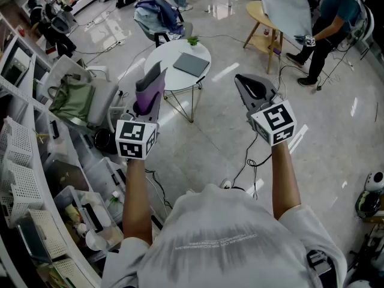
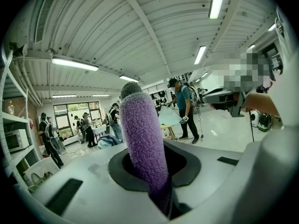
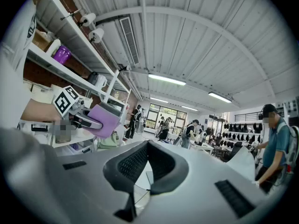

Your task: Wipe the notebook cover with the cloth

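A grey notebook (image 1: 191, 64) lies shut on a small round white table (image 1: 163, 57) some way ahead of me on the floor. Both grippers are held up in the air, far short of it. My left gripper (image 1: 152, 87) is shut on a folded purple cloth (image 1: 147, 93). In the left gripper view the cloth (image 2: 142, 134) stands up out of the jaws as a thick roll. My right gripper (image 1: 250, 87) is shut with nothing in it, its tips (image 3: 147, 146) meeting. The right gripper view also shows the left gripper (image 3: 84, 120) with the cloth (image 3: 105, 118).
A small green plant (image 1: 192, 40) stands at the table's far edge, by a chair with blue clothes (image 1: 157, 14). White shelves and bins (image 1: 24, 161) line the left side. A person (image 1: 327, 17) holds a grey sheet by a wooden table (image 1: 258, 11). Cables (image 1: 249, 161) run across the floor.
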Action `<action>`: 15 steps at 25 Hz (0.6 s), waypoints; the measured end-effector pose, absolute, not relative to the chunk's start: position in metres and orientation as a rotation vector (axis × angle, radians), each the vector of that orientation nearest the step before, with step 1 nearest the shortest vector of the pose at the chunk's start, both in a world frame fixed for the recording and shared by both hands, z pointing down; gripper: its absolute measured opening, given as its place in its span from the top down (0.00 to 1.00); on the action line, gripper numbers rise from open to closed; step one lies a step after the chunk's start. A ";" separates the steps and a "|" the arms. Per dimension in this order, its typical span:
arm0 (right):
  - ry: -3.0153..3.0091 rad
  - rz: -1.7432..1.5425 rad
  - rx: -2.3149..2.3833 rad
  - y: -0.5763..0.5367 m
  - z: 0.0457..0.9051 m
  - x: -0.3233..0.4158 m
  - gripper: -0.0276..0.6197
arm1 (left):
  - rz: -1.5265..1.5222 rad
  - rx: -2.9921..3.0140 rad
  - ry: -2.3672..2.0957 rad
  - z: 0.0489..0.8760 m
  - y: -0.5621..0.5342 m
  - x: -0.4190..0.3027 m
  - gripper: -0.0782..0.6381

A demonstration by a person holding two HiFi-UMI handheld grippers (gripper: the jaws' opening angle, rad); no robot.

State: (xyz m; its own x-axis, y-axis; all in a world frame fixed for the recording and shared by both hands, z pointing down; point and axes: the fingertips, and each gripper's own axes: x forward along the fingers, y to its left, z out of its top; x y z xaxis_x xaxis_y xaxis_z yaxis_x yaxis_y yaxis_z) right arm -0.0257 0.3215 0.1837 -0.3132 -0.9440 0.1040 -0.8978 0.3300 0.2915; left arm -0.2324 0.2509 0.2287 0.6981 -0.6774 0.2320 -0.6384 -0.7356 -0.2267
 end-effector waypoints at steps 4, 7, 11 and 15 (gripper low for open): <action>-2.355 -0.255 1.686 0.326 0.187 -0.014 0.96 | -0.474 -2.764 1.089 0.233 0.255 -0.226 0.82; -2.373 -0.244 1.714 0.328 0.187 0.001 0.95 | -0.461 -2.807 1.067 0.235 0.261 -0.215 0.82; -2.376 -0.223 1.713 0.329 0.194 0.022 0.95 | -0.362 -2.928 1.046 0.235 0.272 -0.195 0.82; -2.390 -0.222 1.682 0.331 0.200 0.034 0.95 | -0.223 -2.987 1.062 0.231 0.279 -0.179 0.82</action>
State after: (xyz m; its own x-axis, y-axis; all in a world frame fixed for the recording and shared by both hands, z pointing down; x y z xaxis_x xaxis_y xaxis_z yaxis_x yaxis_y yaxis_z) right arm 0.0339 0.3313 0.2004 -0.3266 -0.9414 0.0842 -0.9097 0.3373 0.2421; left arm -0.1793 0.2787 0.2307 0.7671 -0.6252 0.1439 -0.6304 -0.7762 -0.0123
